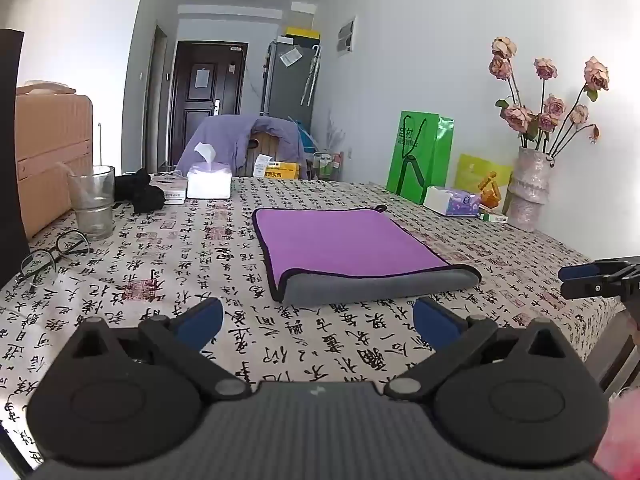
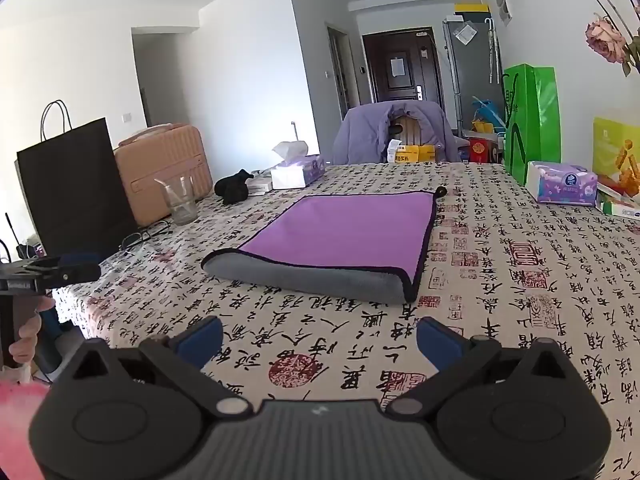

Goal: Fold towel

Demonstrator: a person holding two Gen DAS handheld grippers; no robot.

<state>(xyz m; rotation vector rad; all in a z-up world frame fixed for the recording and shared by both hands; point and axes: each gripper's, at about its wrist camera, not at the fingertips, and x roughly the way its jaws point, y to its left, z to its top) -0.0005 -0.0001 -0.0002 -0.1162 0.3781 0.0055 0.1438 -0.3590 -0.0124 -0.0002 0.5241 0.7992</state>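
Note:
A purple towel (image 1: 344,242) with a grey underside and black trim lies folded in half on the table, its rounded grey fold toward me. It also shows in the right wrist view (image 2: 344,232). My left gripper (image 1: 318,322) is open and empty, a short way in front of the fold. My right gripper (image 2: 320,340) is open and empty, also short of the fold. The right gripper shows at the right edge of the left wrist view (image 1: 592,280); the left gripper shows at the left edge of the right wrist view (image 2: 52,274).
The table (image 1: 360,336) has a calligraphy-print cloth. On it stand a glass (image 1: 91,200), eyeglasses (image 1: 52,256), tissue boxes (image 1: 209,182) (image 2: 562,188), a black object (image 1: 140,190), a green bag (image 1: 420,156) and a flower vase (image 1: 528,188). A black paper bag (image 2: 76,188) and suitcase (image 2: 168,172) stand left.

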